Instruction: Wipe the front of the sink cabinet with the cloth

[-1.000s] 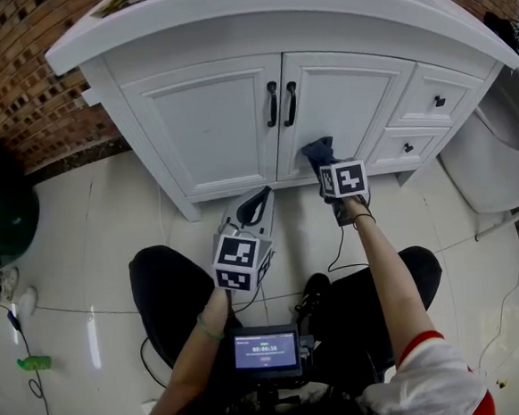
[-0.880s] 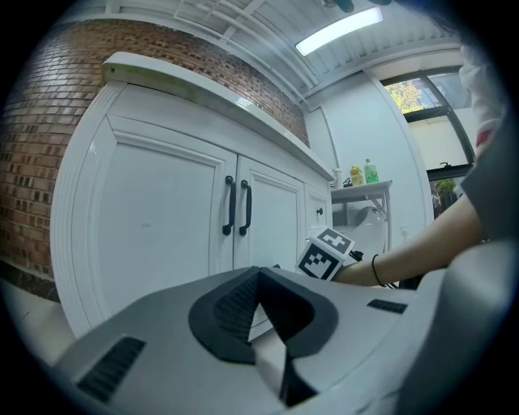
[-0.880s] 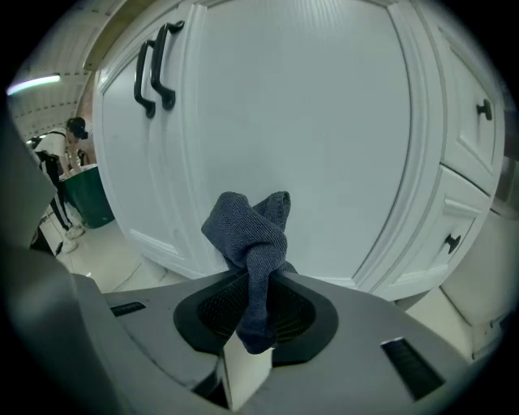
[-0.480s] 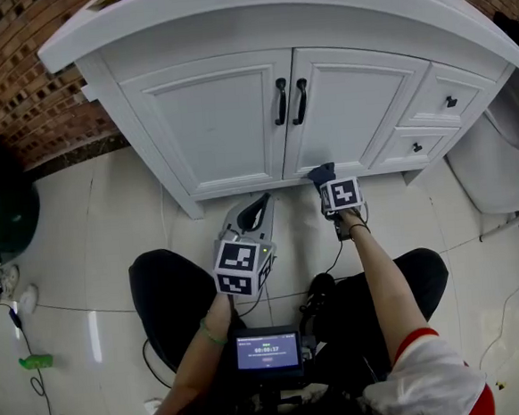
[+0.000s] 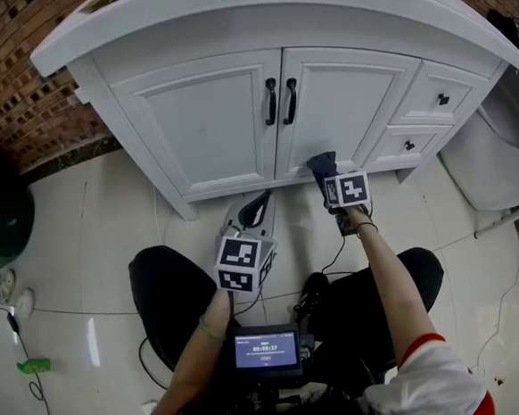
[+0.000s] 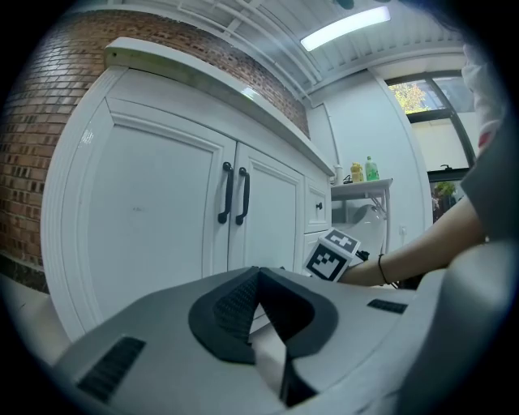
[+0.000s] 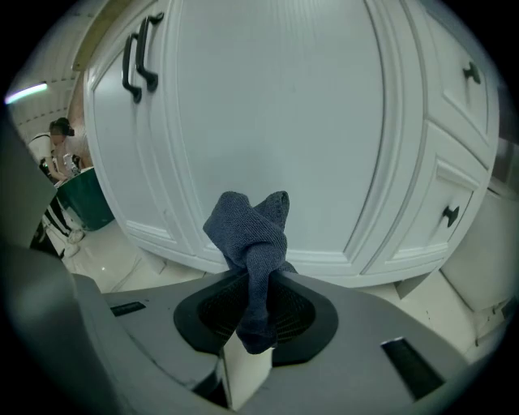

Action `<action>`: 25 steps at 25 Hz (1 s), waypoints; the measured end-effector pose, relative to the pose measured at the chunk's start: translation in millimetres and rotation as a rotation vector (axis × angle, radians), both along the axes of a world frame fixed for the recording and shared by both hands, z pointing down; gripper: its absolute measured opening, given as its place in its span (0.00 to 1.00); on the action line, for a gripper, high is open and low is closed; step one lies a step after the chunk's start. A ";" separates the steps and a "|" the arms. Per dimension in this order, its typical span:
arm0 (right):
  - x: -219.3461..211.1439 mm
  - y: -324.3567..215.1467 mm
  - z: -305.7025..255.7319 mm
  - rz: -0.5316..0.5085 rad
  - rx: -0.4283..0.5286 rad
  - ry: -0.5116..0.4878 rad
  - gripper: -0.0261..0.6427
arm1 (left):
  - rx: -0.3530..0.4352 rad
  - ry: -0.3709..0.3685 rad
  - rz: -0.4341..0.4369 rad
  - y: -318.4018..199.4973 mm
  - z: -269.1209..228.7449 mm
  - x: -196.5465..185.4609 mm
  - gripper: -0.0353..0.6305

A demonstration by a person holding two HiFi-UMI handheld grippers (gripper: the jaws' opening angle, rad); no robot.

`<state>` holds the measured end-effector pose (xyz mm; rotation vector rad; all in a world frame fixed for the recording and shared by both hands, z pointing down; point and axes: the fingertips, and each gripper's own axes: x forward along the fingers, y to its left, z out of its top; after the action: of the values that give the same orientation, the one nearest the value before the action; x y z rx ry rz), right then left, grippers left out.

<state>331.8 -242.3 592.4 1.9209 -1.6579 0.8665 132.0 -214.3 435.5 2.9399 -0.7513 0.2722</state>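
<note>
The white sink cabinet (image 5: 208, 117) has two doors with black handles (image 5: 281, 101) and small drawers at the right. My right gripper (image 5: 322, 165) is shut on a dark blue cloth (image 5: 321, 164) and holds it against the bottom edge of the right door (image 5: 341, 106). In the right gripper view the cloth (image 7: 250, 243) bunches out of the jaws just short of the door panel (image 7: 276, 121). My left gripper (image 5: 258, 208) hangs low in front of the cabinet's base, shut with nothing in it; its jaws meet in the left gripper view (image 6: 258, 280).
A white toilet (image 5: 492, 152) stands at the right of the cabinet. A brick wall (image 5: 8, 79) runs behind at the left, with a dark green bin (image 5: 1, 213) beside it. The person's dark-trousered knees (image 5: 163, 290) rest on the pale floor tiles (image 5: 92, 242). A small screen (image 5: 265, 349) sits below.
My right gripper has slid the cloth down the right door from mid-height to its bottom edge. The left gripper has stayed in place.
</note>
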 end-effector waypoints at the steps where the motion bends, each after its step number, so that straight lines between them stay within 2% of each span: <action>1: 6.4 1.1 -15.2 0.005 0.025 0.010 0.14 | 0.004 0.003 0.007 2.5 -2.6 3.8 0.08; 4: 27.1 4.7 -70.7 0.012 0.113 0.055 0.14 | 0.010 0.012 0.027 11.7 -8.4 14.9 0.08; 8: 57.8 10.0 -156.1 0.002 0.234 0.164 0.14 | 0.011 0.018 0.038 20.2 -13.2 31.4 0.08; 13: 80.8 20.5 -261.2 0.004 0.412 0.214 0.14 | 0.033 0.022 0.067 31.0 -22.9 53.9 0.08; 16: 87.3 24.5 -309.9 -0.009 0.481 0.262 0.14 | 0.041 0.025 0.073 39.0 -28.6 64.0 0.08; 21: 88.8 28.1 -355.3 -0.033 0.558 0.349 0.14 | 0.048 0.000 0.090 49.0 -26.4 73.9 0.08; 25: 92.0 26.2 -341.4 -0.031 0.544 0.332 0.14 | 0.052 -0.020 0.093 52.3 -21.0 76.9 0.08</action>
<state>423.8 -216.2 251.0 2.2204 -1.8250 0.0595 208.9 -161.9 414.5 3.0306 -0.6338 0.2939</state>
